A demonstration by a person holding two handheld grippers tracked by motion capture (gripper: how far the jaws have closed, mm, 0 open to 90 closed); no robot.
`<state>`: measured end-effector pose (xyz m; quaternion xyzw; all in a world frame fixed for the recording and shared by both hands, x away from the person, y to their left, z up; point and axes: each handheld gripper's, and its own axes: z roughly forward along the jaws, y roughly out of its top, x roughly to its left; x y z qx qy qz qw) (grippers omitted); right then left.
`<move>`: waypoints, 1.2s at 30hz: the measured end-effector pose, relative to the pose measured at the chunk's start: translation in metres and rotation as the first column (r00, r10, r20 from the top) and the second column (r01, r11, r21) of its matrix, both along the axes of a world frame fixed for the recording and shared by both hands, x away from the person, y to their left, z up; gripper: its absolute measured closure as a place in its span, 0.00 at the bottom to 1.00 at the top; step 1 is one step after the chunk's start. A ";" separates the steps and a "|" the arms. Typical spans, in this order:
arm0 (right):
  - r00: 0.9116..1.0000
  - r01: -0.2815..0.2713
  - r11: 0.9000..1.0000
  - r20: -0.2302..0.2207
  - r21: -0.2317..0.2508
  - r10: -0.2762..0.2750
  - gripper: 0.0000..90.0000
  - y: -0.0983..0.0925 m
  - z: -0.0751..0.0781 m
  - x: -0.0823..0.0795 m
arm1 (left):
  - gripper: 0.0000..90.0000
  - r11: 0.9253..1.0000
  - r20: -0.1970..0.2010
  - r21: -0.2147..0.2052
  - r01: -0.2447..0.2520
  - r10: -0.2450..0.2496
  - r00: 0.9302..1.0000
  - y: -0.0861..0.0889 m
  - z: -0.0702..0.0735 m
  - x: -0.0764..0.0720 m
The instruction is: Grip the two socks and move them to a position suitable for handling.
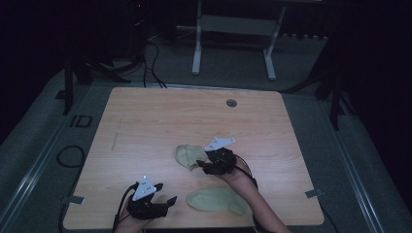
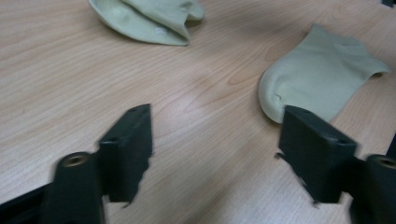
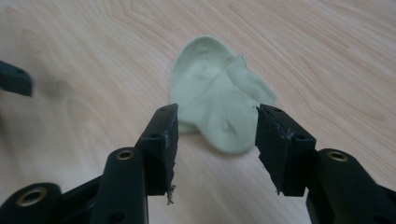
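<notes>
Two pale green socks lie on the wooden table (image 1: pixel 145 121). The folded sock (image 1: pixel 187 156) (image 3: pixel 217 109) (image 2: pixel 149 21) rests at mid-table. My right gripper (image 1: pixel 203 165) (image 3: pixel 215 123) stands open right at its near edge, a jaw on either side and nothing held. The flat sock (image 1: pixel 216 200) (image 2: pixel 320 77) lies by the front edge, under the person's right forearm. My left gripper (image 1: pixel 167 201) (image 2: pixel 217 130) is open just left of that sock, its right fingertip (image 2: pixel 308 135) close to the toe end.
A round grommet hole (image 1: pixel 231 103) sits near the table's far edge. A white table frame (image 1: pixel 233 29) stands on the floor beyond, and cables (image 1: pixel 70 156) lie left of the table. A dark jaw (image 3: pixel 14 79) of the other gripper pokes into the right gripper view at its left edge.
</notes>
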<state>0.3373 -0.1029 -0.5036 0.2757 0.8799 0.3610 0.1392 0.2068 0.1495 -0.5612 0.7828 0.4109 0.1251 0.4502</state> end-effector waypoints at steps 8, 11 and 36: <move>0.998 0.043 0.998 -0.042 -0.053 -0.045 0.47 0.033 -0.026 0.033 | 0.09 0.999 0.001 0.041 -0.003 0.003 1.000 0.002 0.000 -0.006; 0.997 0.057 0.996 -0.045 -0.070 -0.060 0.43 0.045 -0.034 0.038 | 0.09 0.999 0.002 0.038 -0.026 0.026 1.000 0.006 -0.001 -0.005; 0.999 0.010 0.982 0.044 -0.189 -0.002 0.90 0.061 -0.049 0.033 | 0.09 0.999 -0.019 0.027 -0.035 0.036 0.999 0.006 -0.007 -0.002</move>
